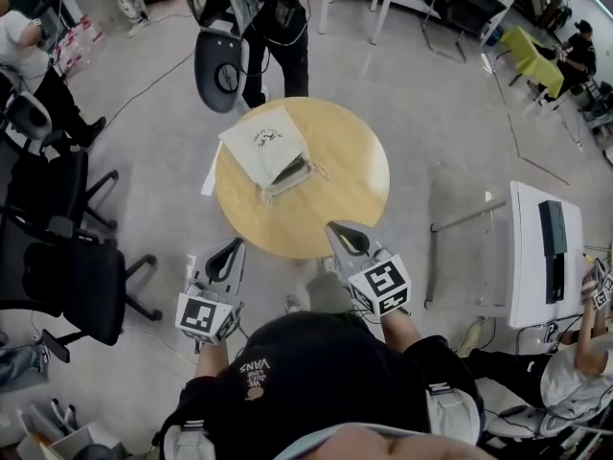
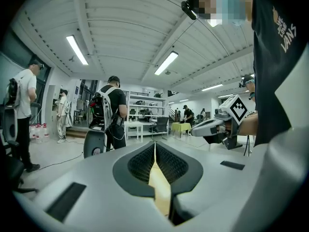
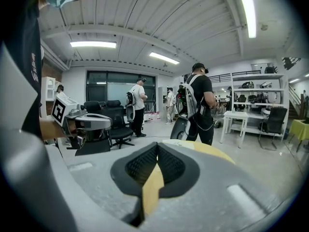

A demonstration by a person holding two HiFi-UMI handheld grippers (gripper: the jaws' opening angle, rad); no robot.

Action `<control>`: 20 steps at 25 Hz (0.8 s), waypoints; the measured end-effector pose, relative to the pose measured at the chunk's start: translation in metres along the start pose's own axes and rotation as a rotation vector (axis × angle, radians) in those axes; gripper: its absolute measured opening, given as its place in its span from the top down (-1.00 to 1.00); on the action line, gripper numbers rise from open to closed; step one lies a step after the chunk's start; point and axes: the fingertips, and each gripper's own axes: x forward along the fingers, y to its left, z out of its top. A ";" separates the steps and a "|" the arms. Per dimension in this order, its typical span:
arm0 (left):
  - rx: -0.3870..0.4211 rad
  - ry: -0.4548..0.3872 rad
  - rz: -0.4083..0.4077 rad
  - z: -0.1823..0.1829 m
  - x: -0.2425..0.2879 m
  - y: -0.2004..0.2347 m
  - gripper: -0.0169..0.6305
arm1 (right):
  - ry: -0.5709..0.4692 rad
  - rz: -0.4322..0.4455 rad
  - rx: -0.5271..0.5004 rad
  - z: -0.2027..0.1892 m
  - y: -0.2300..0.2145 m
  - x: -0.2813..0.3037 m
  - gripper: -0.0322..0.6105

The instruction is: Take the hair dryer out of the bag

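The left gripper (image 1: 231, 249) and right gripper (image 1: 341, 231) hover clenched and empty at the lower edge of the round wooden table (image 1: 340, 175). The white cloth bag (image 1: 261, 144) lies mid-frame, with the hair dryer apparently inside its dark mouth. It seems best to open both grippers, pin the cloth and reach in there.

Floor: a grey concrete floor (image 1: 431, 113) is seen throughout.
Desk: a round wooden desk (image 1: 354, 199) is placed at the centre.
Chairs: black office chairs (image 1: 67, 266) are gathered at the left.
Tables: a white table (image 1: 532, 257) is set at the right.
Ceiling: a white ribbed ceiling (image 2: 120, 28) is lit by strip lights (image 2: 77, 50).
Shelving: white shelving (image 3: 253, 98) is stood along the far wall.
Windows: large dark-framed windows (image 3: 108, 93) are seen at the back.
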 end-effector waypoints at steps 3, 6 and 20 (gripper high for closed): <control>0.002 0.007 0.013 -0.004 0.010 0.010 0.91 | -0.003 0.008 -0.002 0.001 -0.009 0.014 0.90; -0.013 0.014 0.032 -0.007 0.023 0.019 0.91 | -0.007 0.030 -0.017 0.007 -0.020 0.031 0.90; -0.021 0.048 0.078 -0.005 0.118 0.035 0.91 | 0.020 0.116 -0.027 0.012 -0.096 0.075 0.90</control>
